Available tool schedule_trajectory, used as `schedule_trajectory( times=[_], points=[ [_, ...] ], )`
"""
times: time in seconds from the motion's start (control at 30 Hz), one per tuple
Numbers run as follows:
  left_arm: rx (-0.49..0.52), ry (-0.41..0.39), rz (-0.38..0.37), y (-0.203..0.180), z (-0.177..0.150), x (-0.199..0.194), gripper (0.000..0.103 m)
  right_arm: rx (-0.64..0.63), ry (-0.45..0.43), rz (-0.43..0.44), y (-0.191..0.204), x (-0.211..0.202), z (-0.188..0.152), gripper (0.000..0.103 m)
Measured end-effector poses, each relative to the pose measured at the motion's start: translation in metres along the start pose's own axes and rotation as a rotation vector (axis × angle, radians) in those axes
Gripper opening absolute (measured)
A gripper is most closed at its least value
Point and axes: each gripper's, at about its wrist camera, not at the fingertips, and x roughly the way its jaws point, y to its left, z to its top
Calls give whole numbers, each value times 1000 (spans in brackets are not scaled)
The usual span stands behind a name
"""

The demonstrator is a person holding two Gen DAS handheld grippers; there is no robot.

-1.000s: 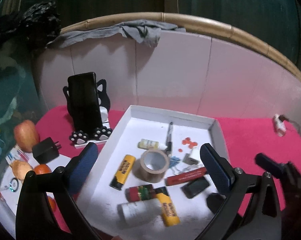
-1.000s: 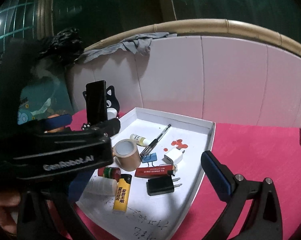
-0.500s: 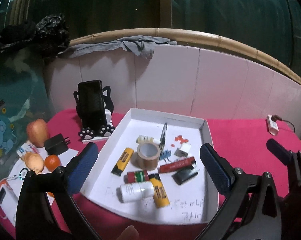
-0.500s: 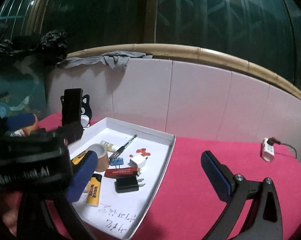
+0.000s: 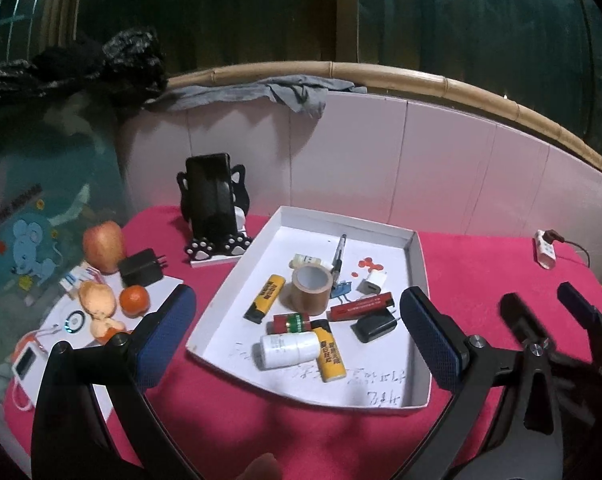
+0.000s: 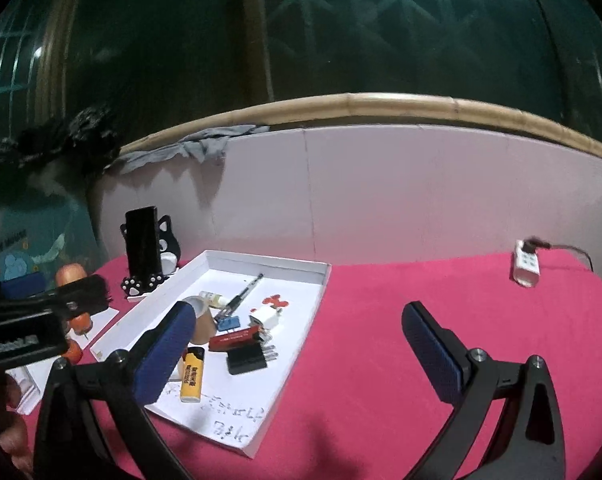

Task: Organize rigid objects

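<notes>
Left gripper and right gripper both stood wide open, empty, with blue textured pads. Beyond them a shallow white tray sat on red cloth, holding a white cylindrical bottle lying crosswise, two yellow lighters, a brown tape roll and a pen pointing away. Only the left view showed fruit left of the tray.

home | fruit, cat phone stand, red tablecloth
</notes>
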Motion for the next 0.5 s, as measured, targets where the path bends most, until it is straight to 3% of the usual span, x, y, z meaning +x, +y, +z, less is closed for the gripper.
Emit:
schedule_trajectory(
  times=[0.2,0.4,0.5],
  points=[
    [6,-6,-83,-8,-4,-17,103,74,-21,-13,-28,-17,0,103],
    [54,-25,-8,-23,-8,-30,103,9,-132,-134,-30,-54,7,103],
    [72,-54,21,-27,-10,-39,103,-1,-162,-119,-31,-66,8,103]
  ],
)
